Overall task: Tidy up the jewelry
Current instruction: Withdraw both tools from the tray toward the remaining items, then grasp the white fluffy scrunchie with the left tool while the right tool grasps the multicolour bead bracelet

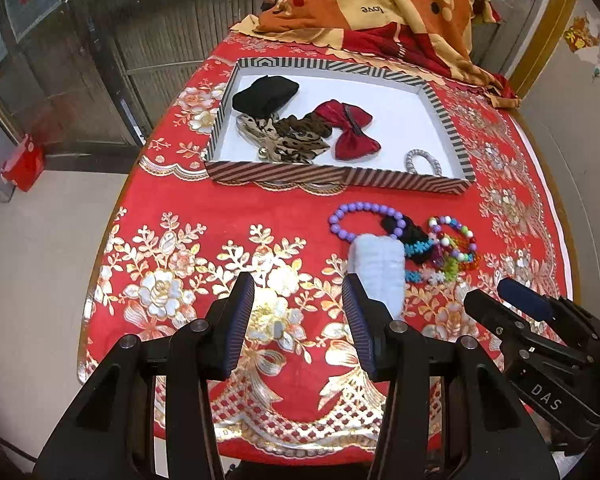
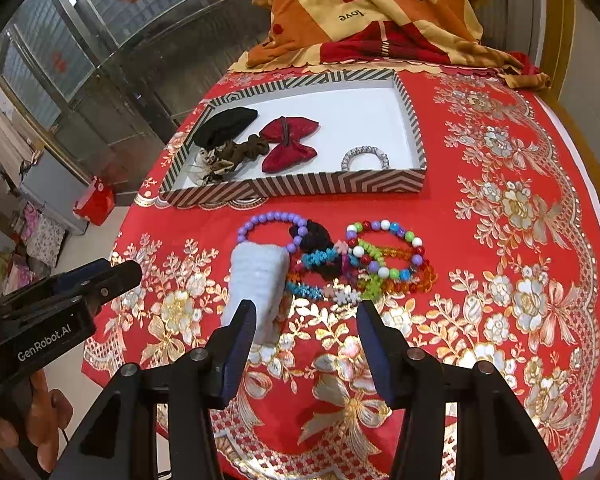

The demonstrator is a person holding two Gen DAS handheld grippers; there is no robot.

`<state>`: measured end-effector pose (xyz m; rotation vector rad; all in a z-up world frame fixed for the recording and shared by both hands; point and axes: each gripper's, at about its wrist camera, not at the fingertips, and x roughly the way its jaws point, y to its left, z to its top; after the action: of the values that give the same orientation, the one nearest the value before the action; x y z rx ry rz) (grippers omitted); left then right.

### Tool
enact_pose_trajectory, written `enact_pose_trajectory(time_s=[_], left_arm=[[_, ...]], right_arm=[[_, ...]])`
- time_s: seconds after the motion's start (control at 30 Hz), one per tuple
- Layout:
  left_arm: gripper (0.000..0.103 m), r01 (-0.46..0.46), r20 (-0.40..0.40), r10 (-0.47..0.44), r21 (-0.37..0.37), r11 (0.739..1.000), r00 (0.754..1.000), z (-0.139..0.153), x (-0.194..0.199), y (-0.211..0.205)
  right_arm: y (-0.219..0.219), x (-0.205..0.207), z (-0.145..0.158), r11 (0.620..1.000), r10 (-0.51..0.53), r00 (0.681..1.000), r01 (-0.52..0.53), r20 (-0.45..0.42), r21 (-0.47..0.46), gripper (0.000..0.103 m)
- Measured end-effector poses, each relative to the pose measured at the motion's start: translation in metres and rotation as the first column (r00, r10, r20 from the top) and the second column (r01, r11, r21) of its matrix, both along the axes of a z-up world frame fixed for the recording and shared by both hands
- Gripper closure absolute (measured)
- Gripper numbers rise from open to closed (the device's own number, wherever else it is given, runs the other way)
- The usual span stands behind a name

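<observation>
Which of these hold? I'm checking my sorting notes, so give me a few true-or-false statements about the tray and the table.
1. The red bow lies inside the striped tray. True.
2. The purple bead bracelet is in the tray. False: it lies on the tablecloth, outside it.
3. The left gripper holds a bracelet. False: it is open and empty.
4. A silver ring-shaped hair tie sits near the tray's front corner. True.

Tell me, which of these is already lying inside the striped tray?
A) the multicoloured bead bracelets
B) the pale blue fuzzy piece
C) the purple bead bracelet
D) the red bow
D: the red bow lies on the white floor of the striped tray, while the purple bead bracelet, pale blue fuzzy piece and multicoloured bead bracelets sit on the red cloth in front of it.
</observation>
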<state>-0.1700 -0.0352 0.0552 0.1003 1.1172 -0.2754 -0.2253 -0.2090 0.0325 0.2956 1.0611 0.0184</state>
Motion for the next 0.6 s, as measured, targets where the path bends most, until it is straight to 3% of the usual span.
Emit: enact_pose_trajectory(time_s=[0.33, 0.47, 0.6], left_arm=[[0.058, 0.010, -0.006, -0.010, 0.009, 1.000, 1.000, -0.004, -0.013, -0.009], [0.058, 0.015, -0.007, -0.015, 0.017, 1.000, 1.000, -0.005, -0.015, -0.013], [0.058, 0.017, -0.011, -0.017, 0.021, 1.000, 1.000, -0.006, -0.015, -0.015]], right_arm=[[-0.010, -0.014, -0.003, 1.000, -0.009, 1.000, 0.009, -0.014, -0.001, 0.050], [-0.012, -0.015, -0.003, 1.000, -0.010, 1.000, 0.010, -0.017, -0.002, 0.042], [-0.014, -0.015, -0.003, 1.000, -0.010, 1.000, 0.009, -0.018, -0.003, 0.041]])
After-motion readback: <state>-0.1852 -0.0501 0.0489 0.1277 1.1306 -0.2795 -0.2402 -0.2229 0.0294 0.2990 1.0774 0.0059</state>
